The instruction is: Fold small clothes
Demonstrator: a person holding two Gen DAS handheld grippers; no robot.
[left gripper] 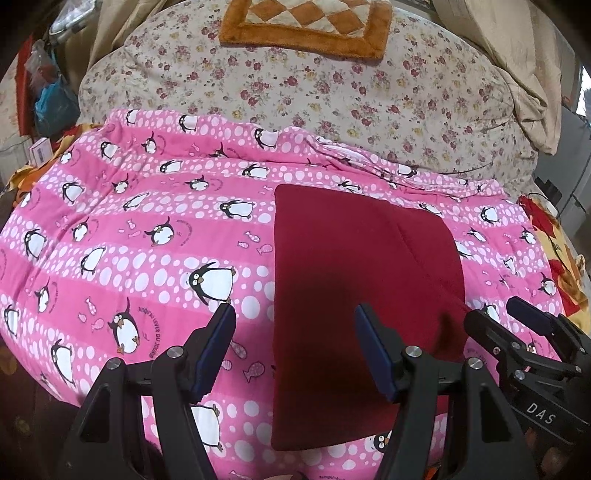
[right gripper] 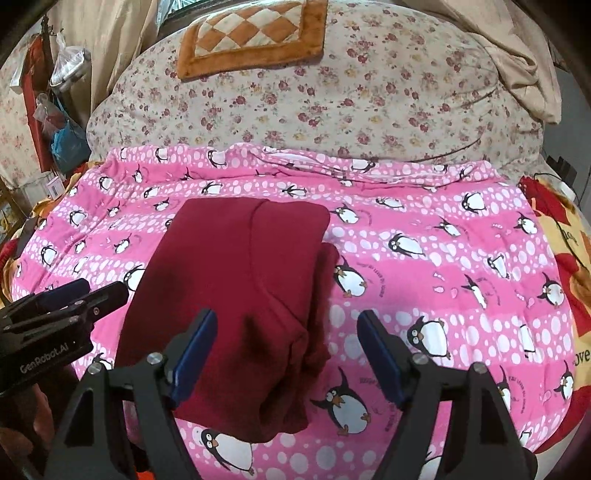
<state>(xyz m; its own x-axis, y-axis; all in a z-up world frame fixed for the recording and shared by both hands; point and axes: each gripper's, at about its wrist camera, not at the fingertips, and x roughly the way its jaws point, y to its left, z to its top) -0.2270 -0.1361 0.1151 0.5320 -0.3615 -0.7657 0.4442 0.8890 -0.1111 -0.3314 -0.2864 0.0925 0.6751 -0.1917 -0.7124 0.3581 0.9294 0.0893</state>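
A dark red garment [left gripper: 354, 295] lies folded into a long rectangle on the pink penguin blanket [left gripper: 129, 240]. My left gripper [left gripper: 295, 317] is open and empty, held above the garment's near left edge. My right gripper [right gripper: 286, 321] is open and empty above the garment's [right gripper: 236, 280] near right edge, where the fabric is bunched. The right gripper also shows at the right of the left wrist view [left gripper: 498, 314], and the left gripper at the left of the right wrist view [right gripper: 99, 291].
A floral quilt [left gripper: 332, 92] is heaped behind the blanket, with an orange checked cushion [left gripper: 306, 26] on top. A yellow and red cartoon blanket [right gripper: 557, 236] lies at the right. Bags and clutter [right gripper: 62, 122] hang at the far left.
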